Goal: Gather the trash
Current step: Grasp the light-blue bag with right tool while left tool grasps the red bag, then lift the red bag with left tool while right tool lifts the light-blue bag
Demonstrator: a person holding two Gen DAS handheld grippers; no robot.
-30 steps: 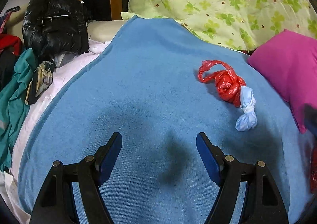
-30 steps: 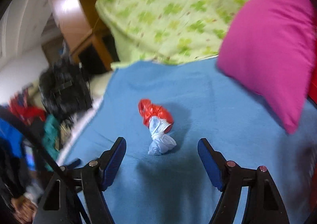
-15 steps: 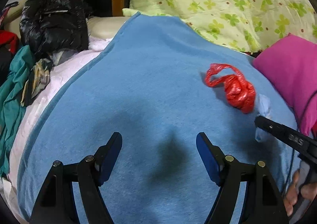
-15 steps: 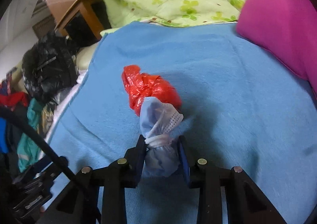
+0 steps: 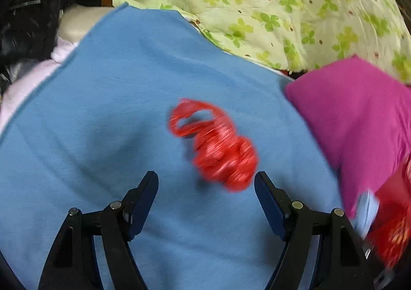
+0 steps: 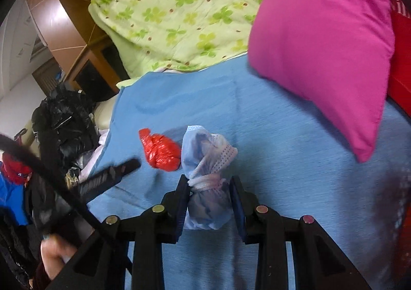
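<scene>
Bed with blue blanket (image 5: 108,100), two bits of trash on it, both grippers over the blanket

Blue blanket covers most of both views; green clover-print quilt (image 5: 269,7) heaped at its far edge, magenta pillow (image 6: 326,40) lying on the blanket's right side, black puffy jacket (image 6: 64,120) off the left edge. Red plastic bag (image 5: 218,146), knotted and crumpled, lies on the blanket just ahead of the left gripper (image 5: 205,187), a little right of its centre line; left jaws spread wide, touching nothing, view motion-blurred. Right gripper (image 6: 209,192) has its jaws clamped on the tied waist of the balled-up blue face mask (image 6: 205,161), the wad's upper half sticking out past the fingertips. In the right wrist view the red bag sits just left of the mask, apparently touching it
</scene>
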